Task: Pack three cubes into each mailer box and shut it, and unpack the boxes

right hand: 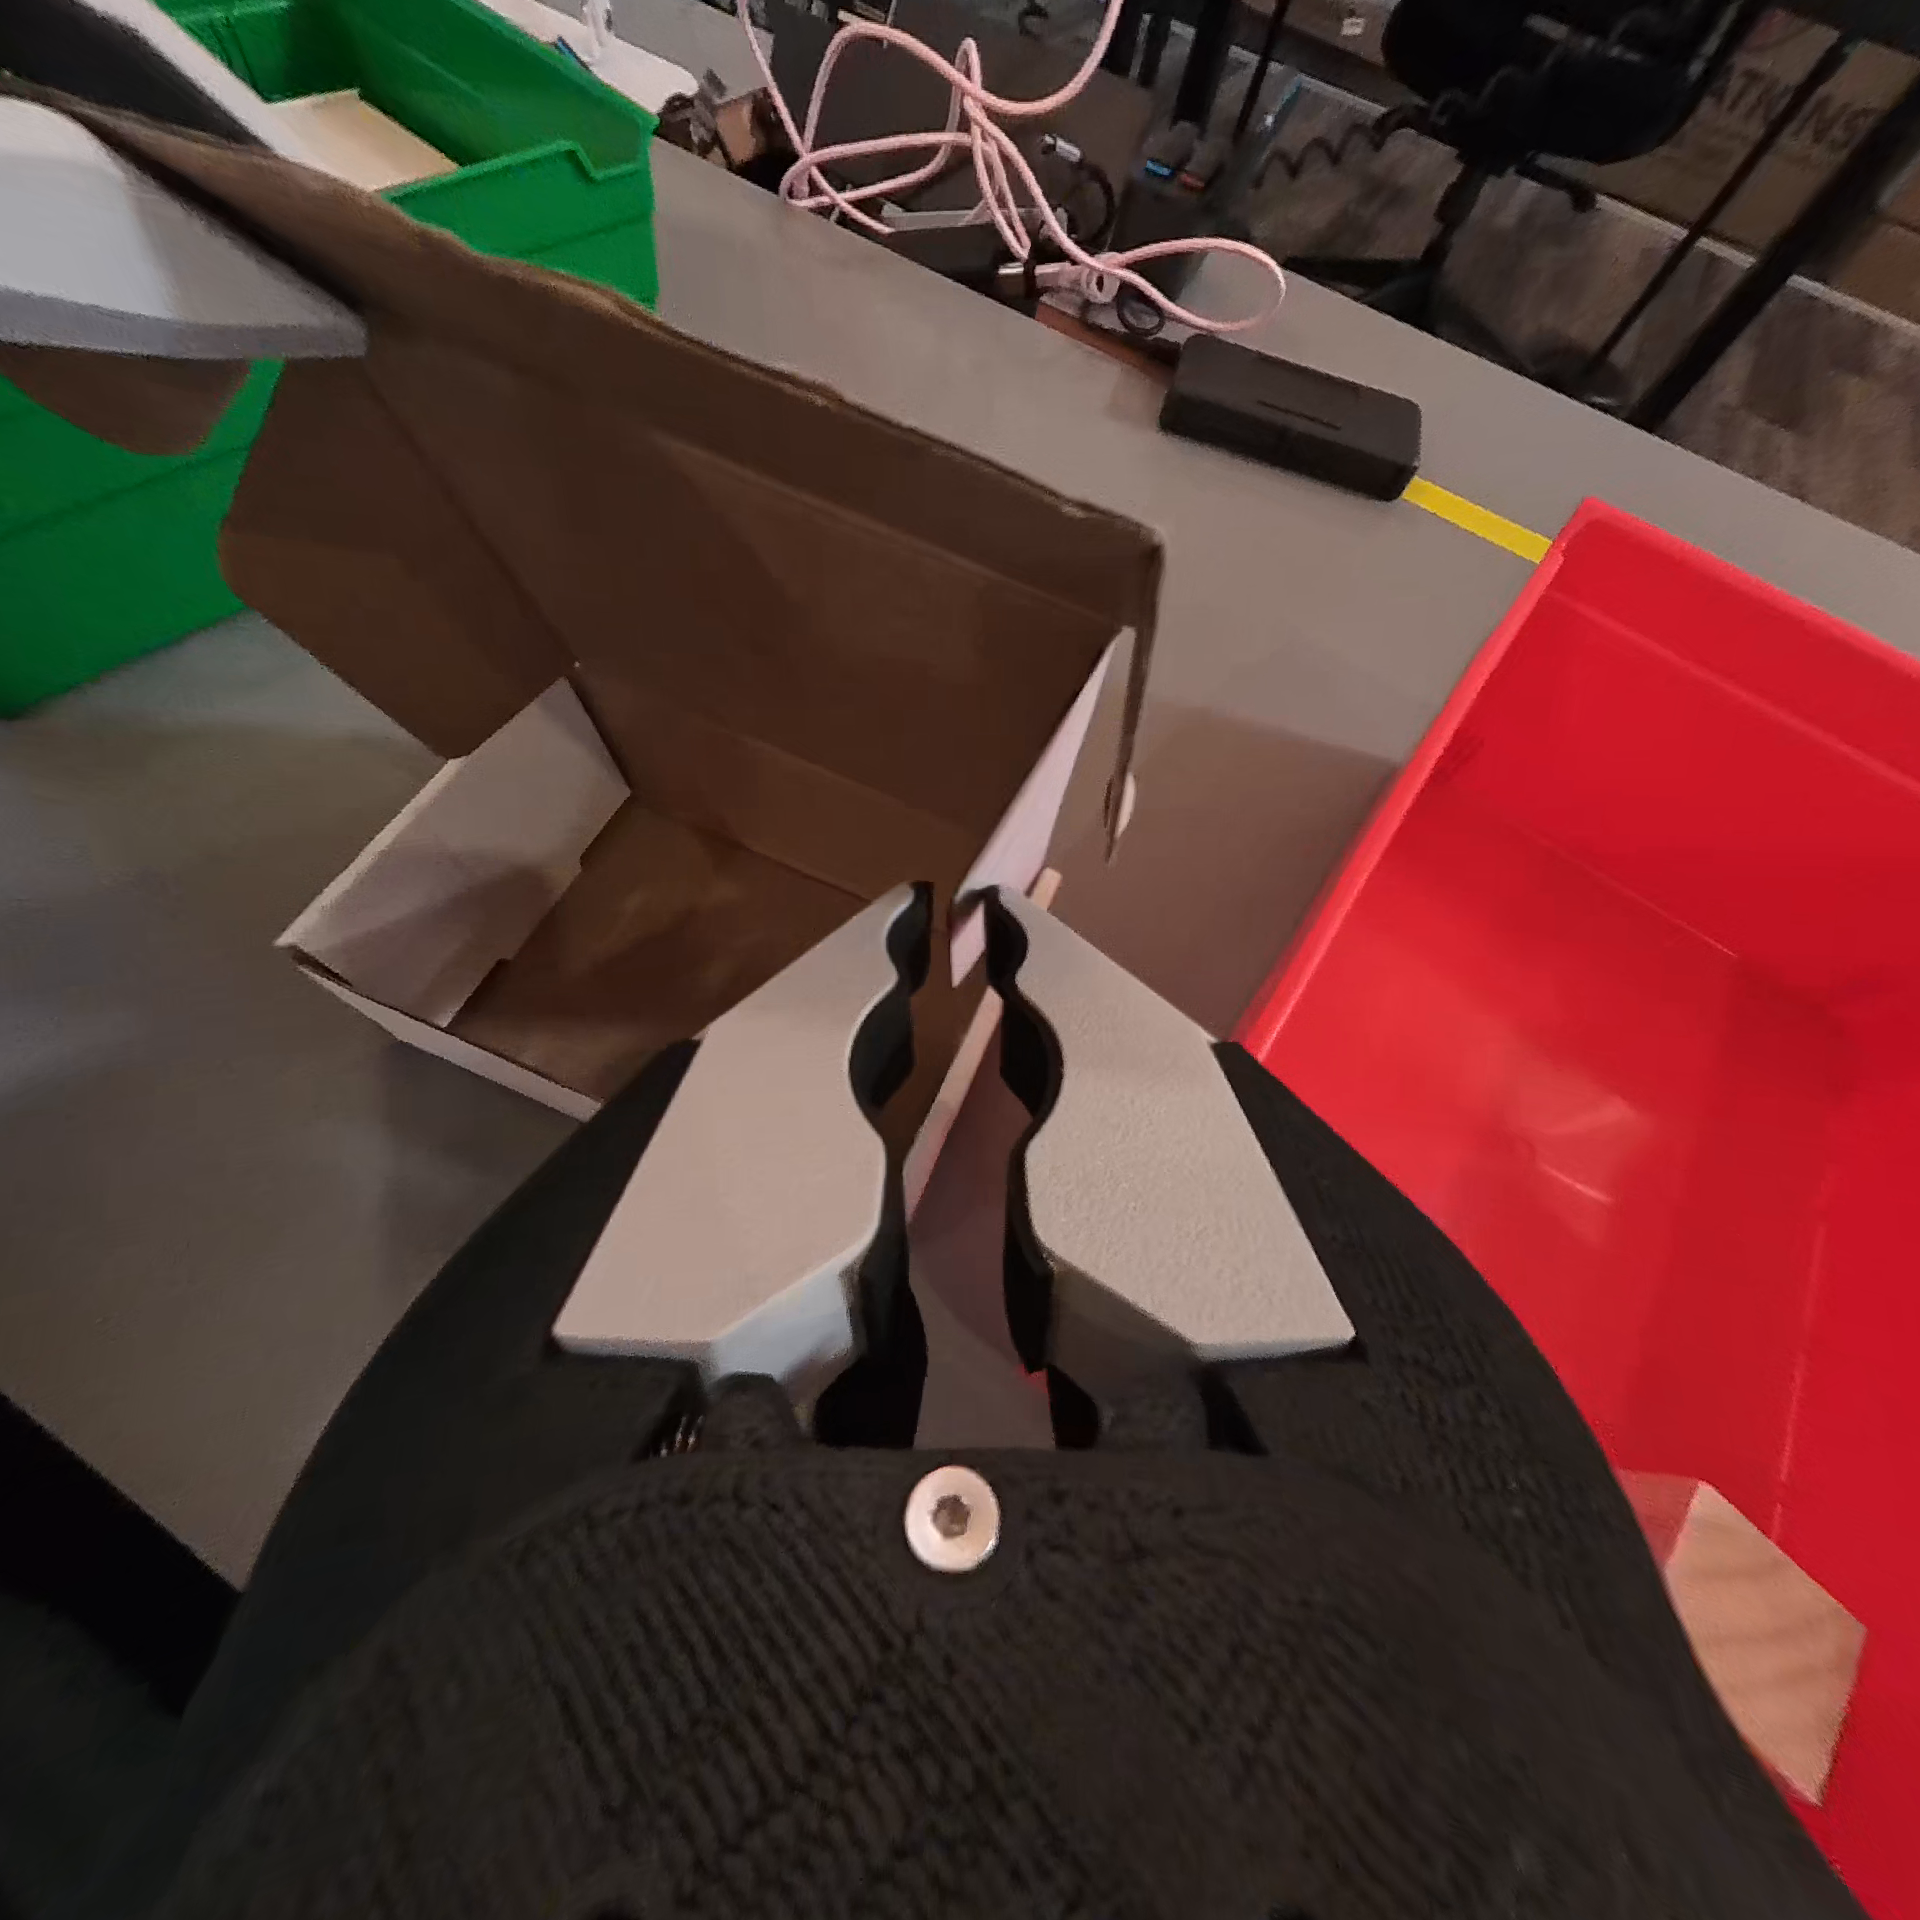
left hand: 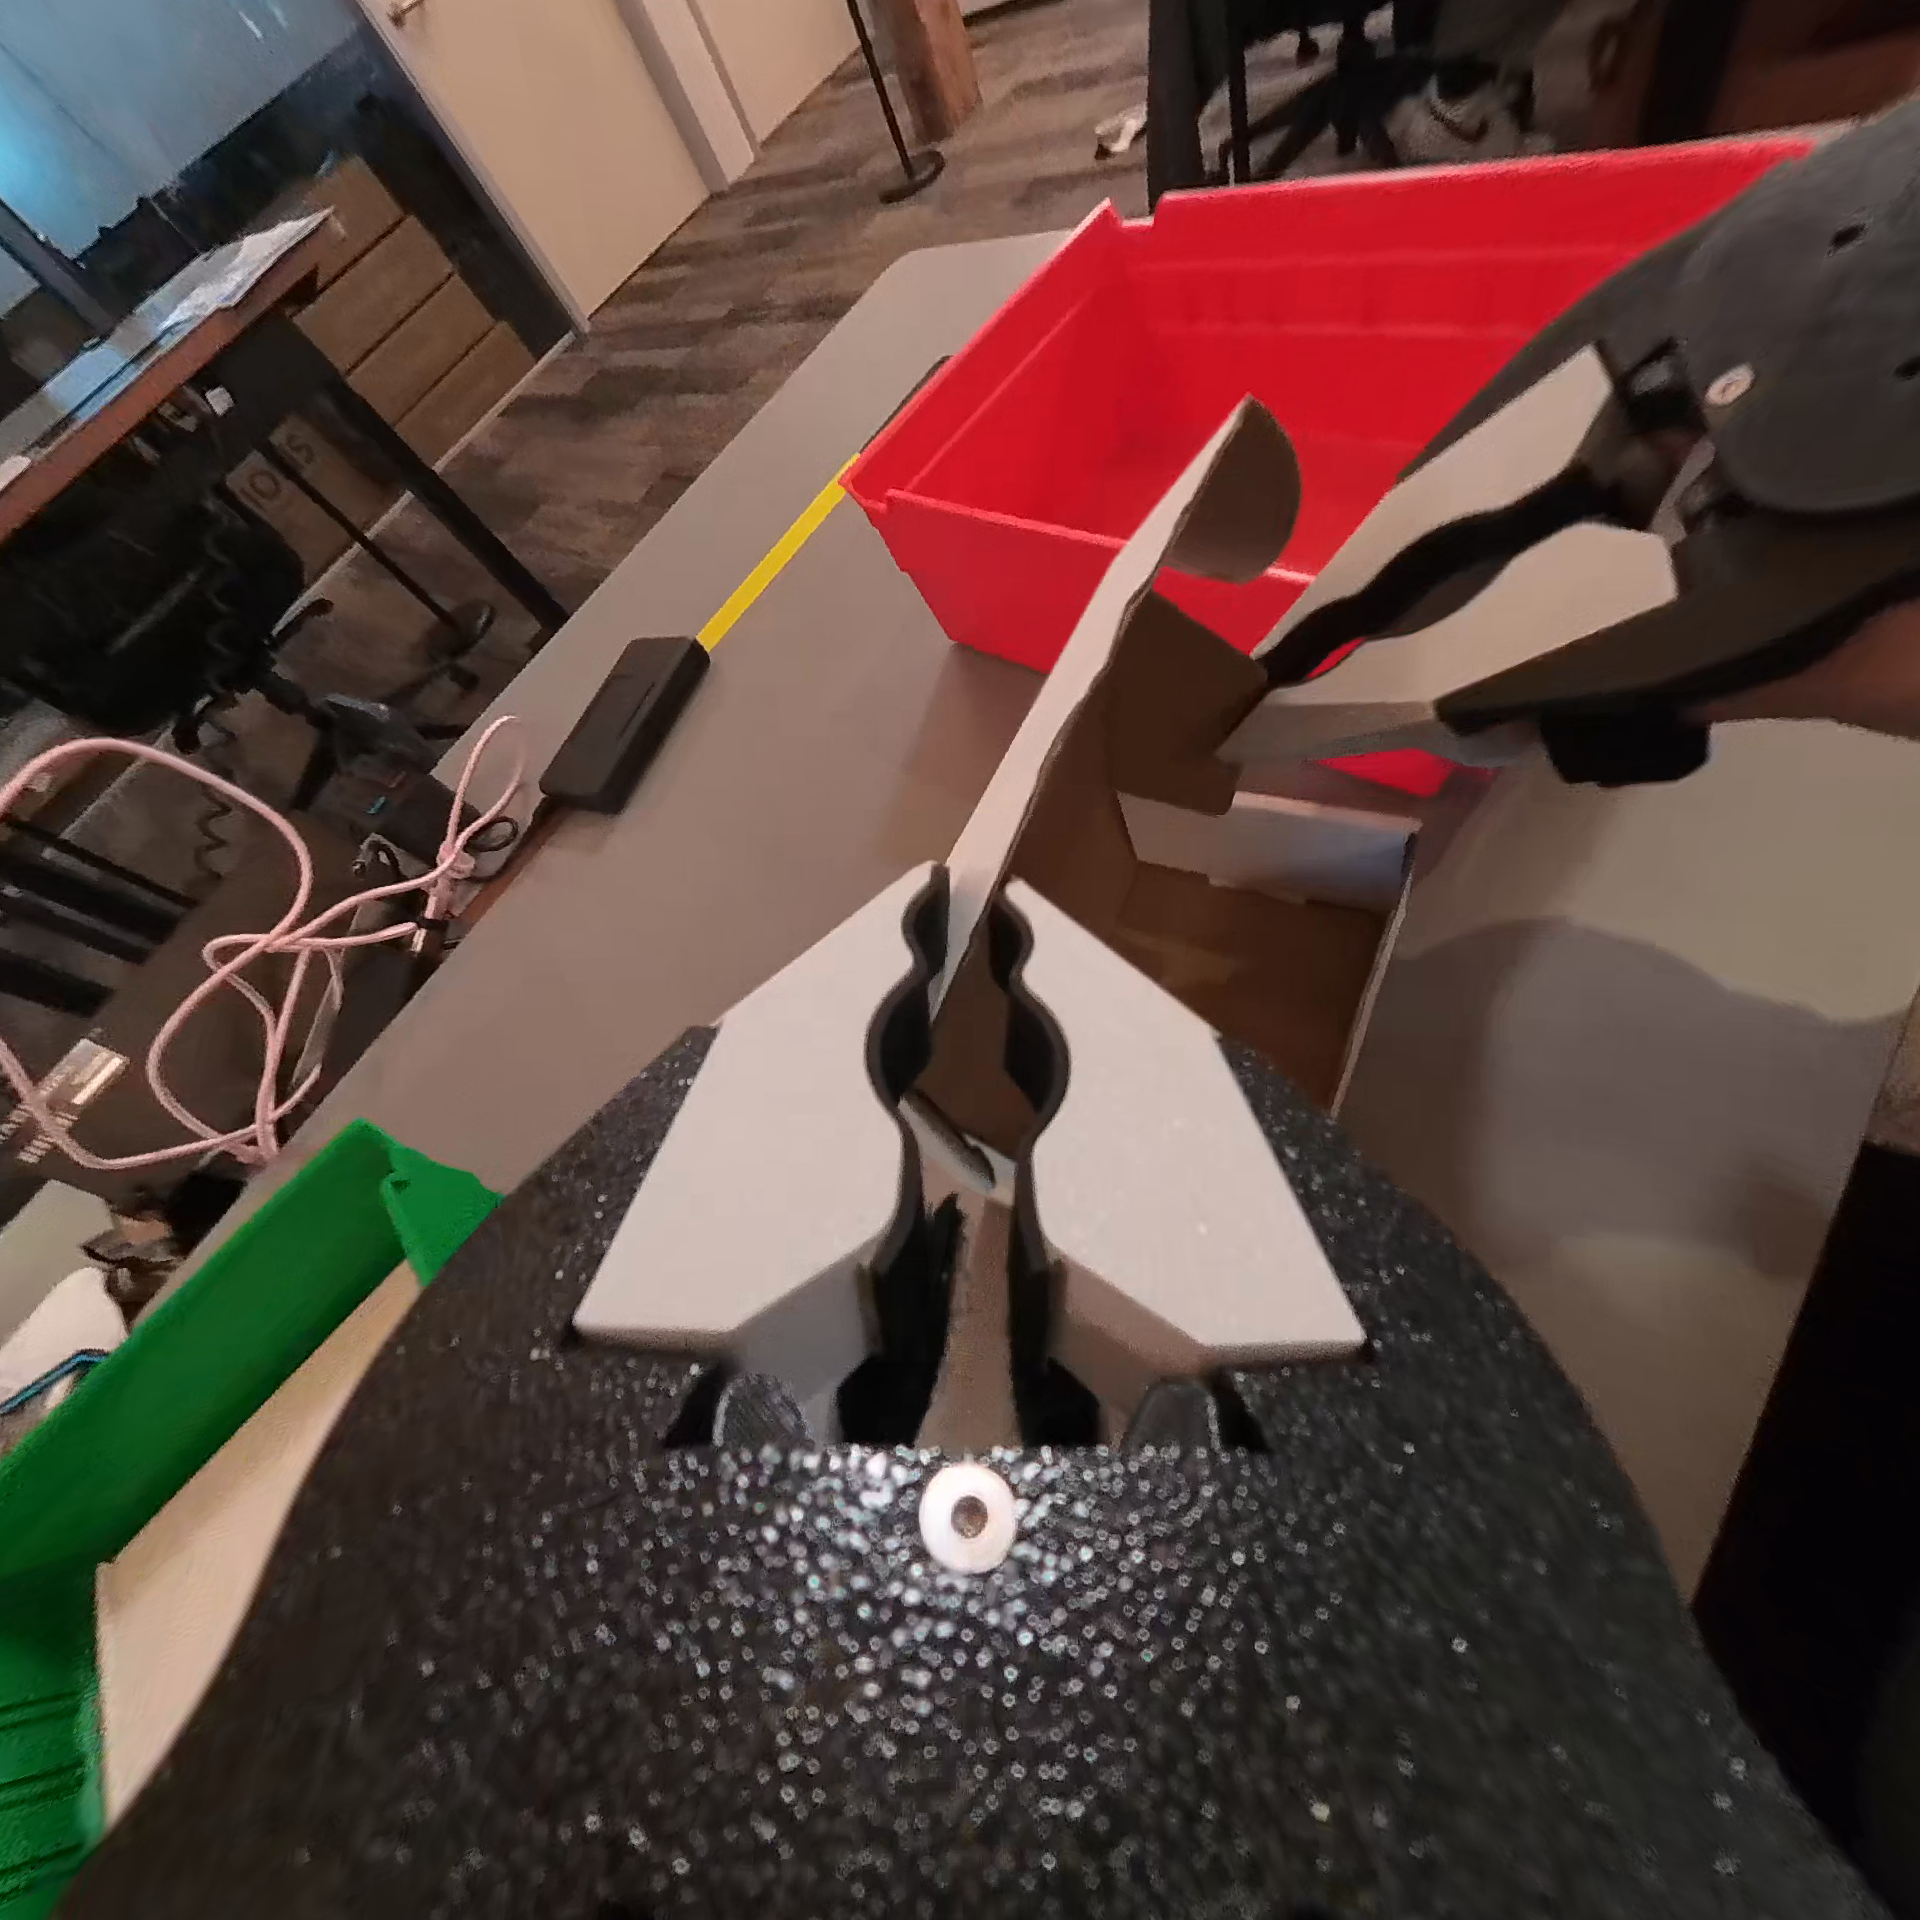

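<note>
An open mailer box, white outside and brown inside, stands on the grey table; I see no cube inside it. My left gripper is shut on the edge of the raised lid. My right gripper is shut on a brown side flap of the box. In the right wrist view my right gripper pinches the box's side panel beside the open box. The lid rises behind, with a left finger on its far corner.
A red bin stands just beyond the box; in the right wrist view this red bin holds a tan block. A green bin is on the other side. A black device, yellow tape and a pink cable lie near the table's edge. My hands' fingertips stand some 12 cm from each other.
</note>
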Demonstrator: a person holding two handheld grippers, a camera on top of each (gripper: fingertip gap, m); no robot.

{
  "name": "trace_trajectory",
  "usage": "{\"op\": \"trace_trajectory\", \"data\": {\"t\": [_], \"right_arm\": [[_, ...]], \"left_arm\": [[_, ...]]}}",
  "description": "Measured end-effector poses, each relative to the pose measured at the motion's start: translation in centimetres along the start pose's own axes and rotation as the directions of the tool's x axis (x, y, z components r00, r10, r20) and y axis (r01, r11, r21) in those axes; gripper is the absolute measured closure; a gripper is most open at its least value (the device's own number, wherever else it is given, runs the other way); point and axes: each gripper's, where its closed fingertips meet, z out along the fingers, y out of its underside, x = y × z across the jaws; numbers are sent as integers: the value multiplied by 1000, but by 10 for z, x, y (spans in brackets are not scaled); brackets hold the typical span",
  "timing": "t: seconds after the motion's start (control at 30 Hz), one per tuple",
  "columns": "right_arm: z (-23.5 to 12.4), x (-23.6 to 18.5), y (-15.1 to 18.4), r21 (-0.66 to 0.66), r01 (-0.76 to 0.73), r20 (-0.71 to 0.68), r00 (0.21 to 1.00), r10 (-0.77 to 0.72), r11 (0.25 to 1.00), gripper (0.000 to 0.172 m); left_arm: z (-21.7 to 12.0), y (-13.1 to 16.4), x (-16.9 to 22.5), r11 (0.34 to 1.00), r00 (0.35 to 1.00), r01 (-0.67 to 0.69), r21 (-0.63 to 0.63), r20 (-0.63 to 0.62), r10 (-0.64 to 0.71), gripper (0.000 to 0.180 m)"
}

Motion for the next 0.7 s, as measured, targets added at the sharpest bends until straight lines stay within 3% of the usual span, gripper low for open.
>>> {"op": "trace_trajectory", "data": {"t": [0.2, 0.27, 0.3, 0.37, 0.4, 0.47, 0.6, 0.7], "right_arm": [[-3, 0, 4, 58, -78, -14, 997, 79, 995, 168], [-6, 3, 5, 76, -107, -16, 994, 109, 991, 171], [-6, 1, 4, 84, -135, 12, 991, 134, 987, 171], [-6, 1, 4, 96, -155, 24, 988, 153, 983, 172], [-6, 0, 4, 104, -155, 29, 988, 152, 982, 172], [-5, -4, 4, 114, -161, 43, 987, 157, 980, 172], [-7, -4, 4, 127, -155, 36, 988, 151, 980, 172], [-9, -4, 5, 149, -158, 35, 987, 154, 976, 172]], "left_arm": [[-2, 2, 5, 995, 999, 34, 95, 4, -35, 173], [-8, 4, 5, 987, 997, 39, 156, 56, -48, 167], [-13, 7, 8, 978, 994, 60, 197, 75, -76, 156], [-28, 17, 10, 949, 980, 130, 288, 109, -167, 116], [-35, 22, 10, 924, 966, 181, 338, 116, -231, 107], [-47, 34, 13, 883, 942, 239, 403, 124, -312, 105], [-47, 60, 18, 941, 947, 225, 253, 172, -273, 103], [-46, 77, 31, 954, 951, 279, 110, 104, -290, 124]]}}
